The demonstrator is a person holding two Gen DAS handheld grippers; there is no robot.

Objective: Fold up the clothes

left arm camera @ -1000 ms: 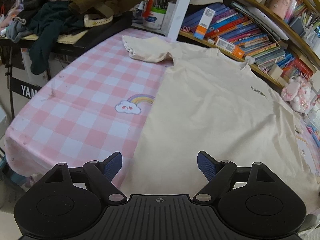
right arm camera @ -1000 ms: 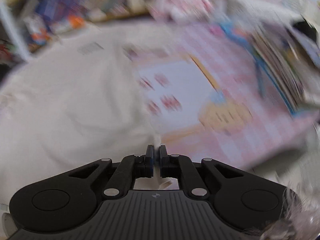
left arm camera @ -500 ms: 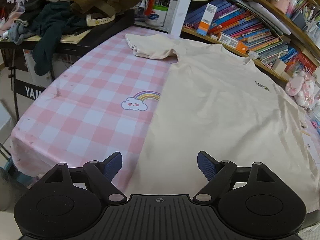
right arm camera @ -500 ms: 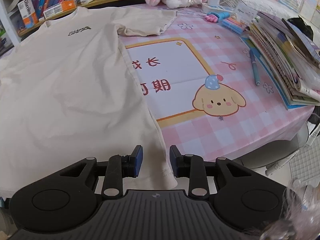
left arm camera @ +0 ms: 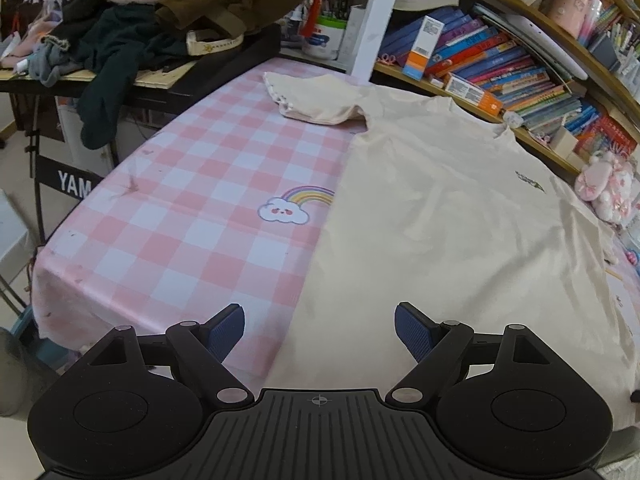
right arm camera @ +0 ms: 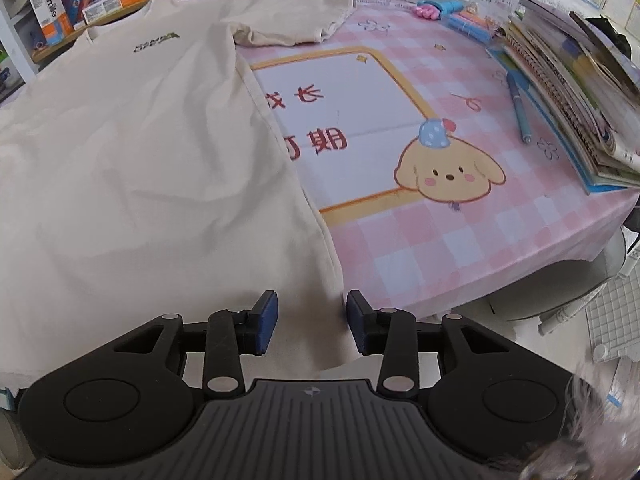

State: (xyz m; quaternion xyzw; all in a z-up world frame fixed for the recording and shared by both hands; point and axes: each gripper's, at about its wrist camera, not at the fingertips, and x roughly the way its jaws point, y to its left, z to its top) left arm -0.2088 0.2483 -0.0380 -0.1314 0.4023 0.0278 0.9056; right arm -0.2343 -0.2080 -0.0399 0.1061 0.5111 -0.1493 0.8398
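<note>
1. Pink checked desk [left arm camera: 192, 184] in front of a bookshelf [left arm camera: 520, 80]; a heap of dark clothes [left arm camera: 120, 40] lies on the neighbouring stand.
2. Cream T-shirt [left arm camera: 460, 220] lies spread flat on the desk — both sleeves out, chest print facing up.
3. Left tongs [left arm camera: 319, 330] released, wide apart over the hem's left corner.
4. Right tongs [right arm camera: 312, 322] released — hem's right corner sits between the blue pads, ungripped.

Left gripper [left arm camera: 319, 330]: I have its jaws spread wide, blue pads [left arm camera: 226, 334] far apart, nothing between them, pointing forward and tilted down.
Right gripper [right arm camera: 312, 322]: I have its jaws parted, narrower than the left, blue pads [right arm camera: 266, 322] facing each other, gripping nothing, angled down.
</note>
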